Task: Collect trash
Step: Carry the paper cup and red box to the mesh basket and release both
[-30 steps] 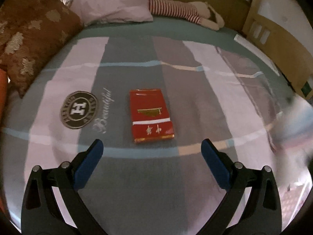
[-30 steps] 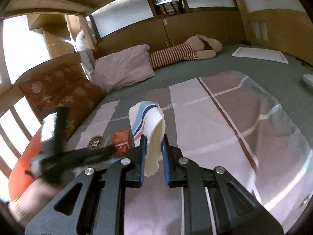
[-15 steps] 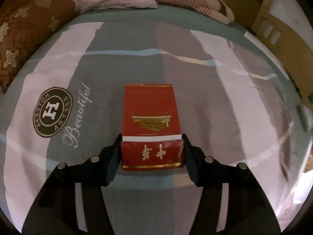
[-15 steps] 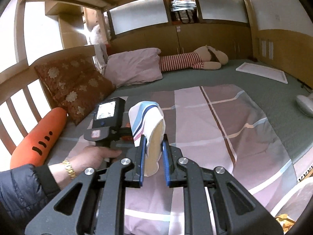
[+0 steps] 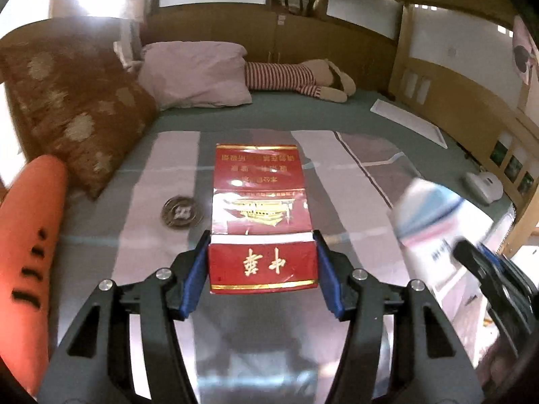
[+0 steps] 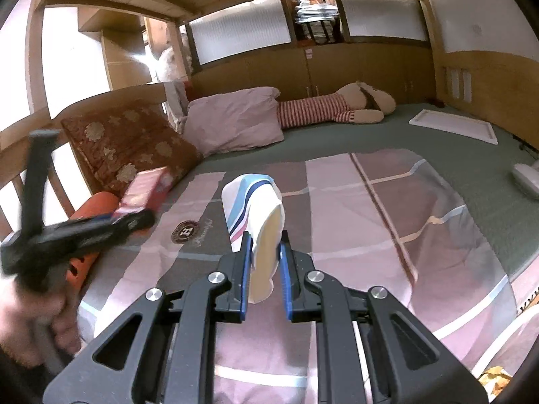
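Left gripper [image 5: 262, 262] clamps my red cigarette pack [image 5: 261, 215], lifted at 12 o'clock; right gripper [image 6: 266, 266] pinches the crushed paper cup [image 6: 259, 215]. Both pieces are collected; I judge binning remains, no bin visible.

One flat red cigarette carton with gold lettering [image 5: 262, 222], and one squashed white paper cup with blue and pink stripes [image 6: 261, 222]. That's two pieces of trash up off the bed. Two black grippers with blue pads: left gripper [image 5: 262, 271], right gripper [image 6: 266, 269]. Two pillows, one brown floral cushion [image 6: 128, 148] and one pale pink pillow [image 6: 232, 121]. One orange carrot-shaped plush [image 5: 28, 256]. One striped long plush doll [image 6: 333, 107]. One white flat tray [image 6: 454, 128].
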`<state>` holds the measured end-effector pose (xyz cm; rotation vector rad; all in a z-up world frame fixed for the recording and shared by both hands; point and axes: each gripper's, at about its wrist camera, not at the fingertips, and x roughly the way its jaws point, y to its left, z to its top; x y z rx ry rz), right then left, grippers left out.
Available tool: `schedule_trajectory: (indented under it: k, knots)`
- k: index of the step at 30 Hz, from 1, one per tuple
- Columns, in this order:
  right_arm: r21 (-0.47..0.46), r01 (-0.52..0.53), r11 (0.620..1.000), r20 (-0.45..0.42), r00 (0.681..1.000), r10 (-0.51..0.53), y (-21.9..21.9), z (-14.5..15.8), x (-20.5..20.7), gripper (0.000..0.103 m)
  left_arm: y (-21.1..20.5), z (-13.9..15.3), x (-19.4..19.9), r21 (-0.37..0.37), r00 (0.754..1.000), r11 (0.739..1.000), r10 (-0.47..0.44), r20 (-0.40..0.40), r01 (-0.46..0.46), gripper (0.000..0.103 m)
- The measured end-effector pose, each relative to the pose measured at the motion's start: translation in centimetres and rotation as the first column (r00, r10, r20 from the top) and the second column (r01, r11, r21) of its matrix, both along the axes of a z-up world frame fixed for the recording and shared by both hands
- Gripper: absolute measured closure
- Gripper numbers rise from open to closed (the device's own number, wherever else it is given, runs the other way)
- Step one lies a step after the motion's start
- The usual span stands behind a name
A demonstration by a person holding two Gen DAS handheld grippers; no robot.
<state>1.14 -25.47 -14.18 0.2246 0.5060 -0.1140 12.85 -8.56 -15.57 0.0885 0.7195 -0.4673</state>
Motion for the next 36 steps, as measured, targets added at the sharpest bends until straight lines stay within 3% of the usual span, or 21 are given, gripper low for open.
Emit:
schedule_trajectory:
  k: [5,15,36]
  knots:
    - [-0.024,-0.033,0.999,0.004,0.999,0.033,2.6,0.1,-0.1,0.086,2.6,0.0,-2.8,0.015,1.000,1.000,0.020,0.023,-0.020,0.045]
    - [-0.061,-0.055,0.997,0.009,0.998,0.055,5.9,0.7,0.1,0.086,4.8,0.0,-2.8,-0.002,1.000,1.000,0.030,0.007,-0.030,0.045]
    - [-0.068,-0.049,0.997,-0.004,0.999,0.049,6.0,0.7,0.2,0.086,5.1,-0.3,-2.6,-0.012,1.000,1.000,0.018,-0.006,-0.018,0.045]
